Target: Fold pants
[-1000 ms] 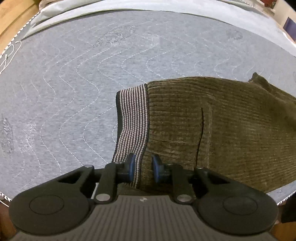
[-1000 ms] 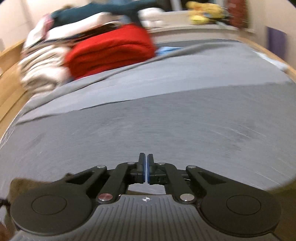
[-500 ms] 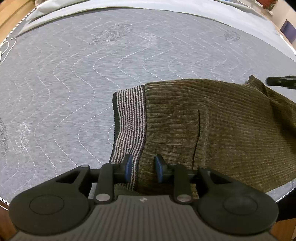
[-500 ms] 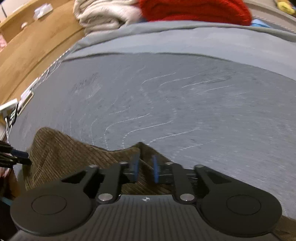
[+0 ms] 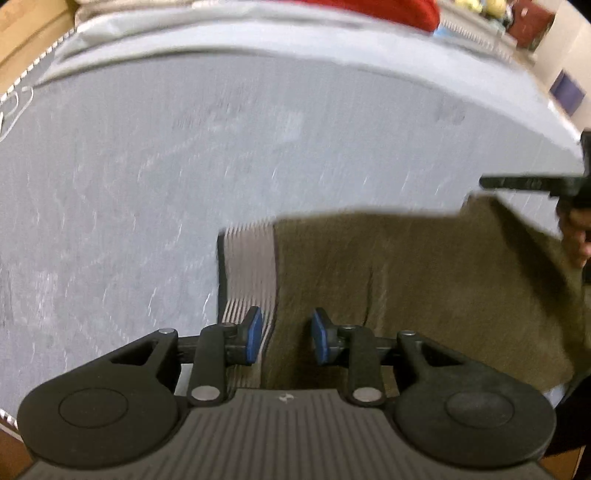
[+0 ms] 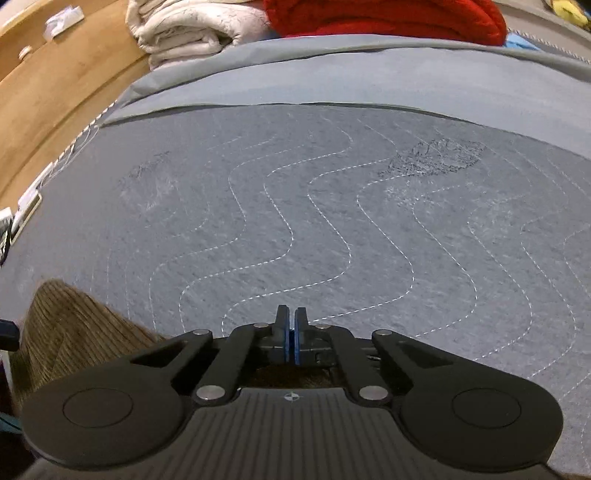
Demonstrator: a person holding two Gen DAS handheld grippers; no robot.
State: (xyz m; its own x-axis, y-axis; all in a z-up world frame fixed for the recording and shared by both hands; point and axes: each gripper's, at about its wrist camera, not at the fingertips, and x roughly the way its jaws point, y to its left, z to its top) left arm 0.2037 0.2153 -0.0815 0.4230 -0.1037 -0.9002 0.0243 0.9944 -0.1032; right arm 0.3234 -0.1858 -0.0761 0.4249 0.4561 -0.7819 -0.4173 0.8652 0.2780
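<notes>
Olive corduroy pants (image 5: 424,280) with a striped waistband (image 5: 249,266) lie on the grey quilted bed. My left gripper (image 5: 286,338) is open, its blue pads straddling the waistband's near edge. My right gripper (image 6: 290,332) is shut; brown corduroy shows right beneath its jaws, so it seems to pinch the pants' edge. A fold of the pants (image 6: 70,328) shows at lower left in the right wrist view. The right gripper also shows at the right edge of the left wrist view (image 5: 532,182), at the pants' far corner.
The grey quilted cover (image 6: 332,206) spreads ahead. A red blanket (image 6: 388,16) and folded whitish bedding (image 6: 192,29) are piled at the bed's far end. A wooden frame (image 6: 62,85) runs along the left side.
My left gripper's jaws have opened wider and its view is blurred by motion. My right gripper has closed at the pants' far corner.
</notes>
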